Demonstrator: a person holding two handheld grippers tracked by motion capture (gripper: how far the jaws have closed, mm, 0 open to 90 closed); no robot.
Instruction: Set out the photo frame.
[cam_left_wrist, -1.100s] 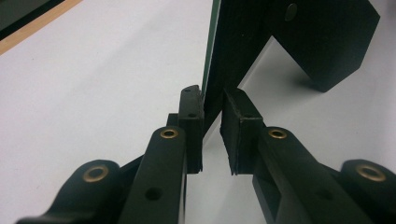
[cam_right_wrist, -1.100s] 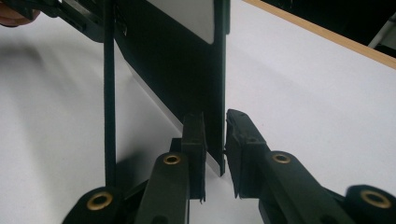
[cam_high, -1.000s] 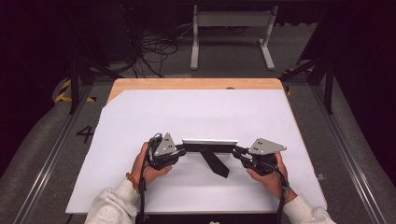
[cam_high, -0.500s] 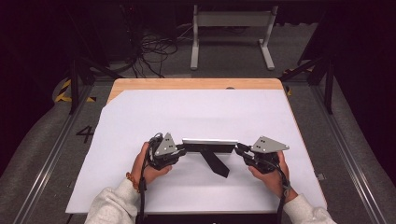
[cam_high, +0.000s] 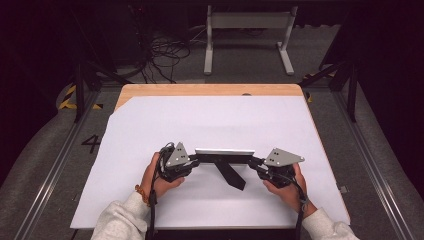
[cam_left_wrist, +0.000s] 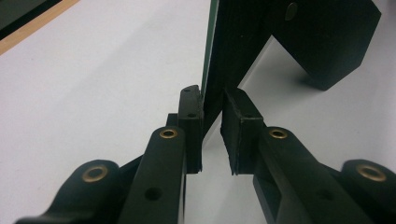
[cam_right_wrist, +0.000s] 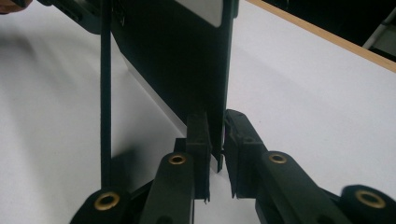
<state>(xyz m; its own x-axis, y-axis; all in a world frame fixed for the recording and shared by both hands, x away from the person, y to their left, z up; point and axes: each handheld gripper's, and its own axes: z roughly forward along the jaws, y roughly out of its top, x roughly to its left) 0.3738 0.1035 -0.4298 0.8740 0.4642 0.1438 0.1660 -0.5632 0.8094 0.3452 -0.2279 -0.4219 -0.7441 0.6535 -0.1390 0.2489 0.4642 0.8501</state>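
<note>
A black picture frame (cam_high: 224, 156) with a fold-out back stand (cam_high: 231, 175) stands on edge near the front middle of the white-covered desk (cam_high: 210, 120). The left gripper (cam_high: 192, 161) grasps its left end: in the left gripper view, the fingers (cam_left_wrist: 191, 116) are clamped on the frame's thin edge (cam_left_wrist: 219, 70). The right gripper (cam_high: 254, 162) grasps the right end, its fingers (cam_right_wrist: 198, 135) pinching the frame's edge (cam_right_wrist: 224, 70). Both hands rest on the desk just behind the grippers.
</note>
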